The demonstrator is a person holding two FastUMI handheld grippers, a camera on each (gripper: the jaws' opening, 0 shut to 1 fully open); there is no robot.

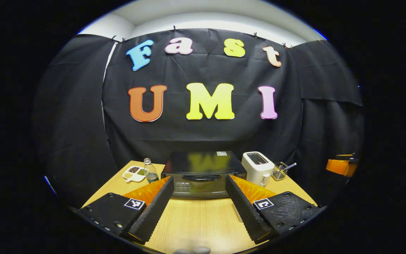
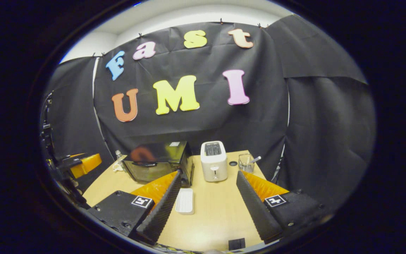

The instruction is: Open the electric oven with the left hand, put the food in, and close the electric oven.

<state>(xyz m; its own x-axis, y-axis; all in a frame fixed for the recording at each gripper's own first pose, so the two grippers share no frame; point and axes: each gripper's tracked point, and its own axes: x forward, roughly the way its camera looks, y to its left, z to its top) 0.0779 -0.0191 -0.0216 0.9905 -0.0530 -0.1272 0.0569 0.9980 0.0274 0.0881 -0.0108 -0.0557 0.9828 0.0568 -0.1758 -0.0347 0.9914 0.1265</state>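
The black electric oven [image 1: 203, 165] stands at the back of the wooden table [image 1: 196, 222] with its door closed and its handle [image 1: 201, 178] across the front. My left gripper [image 1: 198, 179] is open and faces the oven door from a short distance, holding nothing. In the right gripper view the oven [image 2: 157, 160] is at the left. A white oblong ribbed tray [image 2: 184, 201] lies flat on the table beside my right gripper's left finger. My right gripper [image 2: 209, 173] is open and empty above the table.
A white toaster [image 1: 257, 167] [image 2: 214, 160] stands right of the oven, with a glass holding a spoon [image 2: 247, 162] beyond it. A divided plate [image 1: 134, 173] and a bottle [image 1: 150, 171] sit left of the oven. Black cloth walls close the booth.
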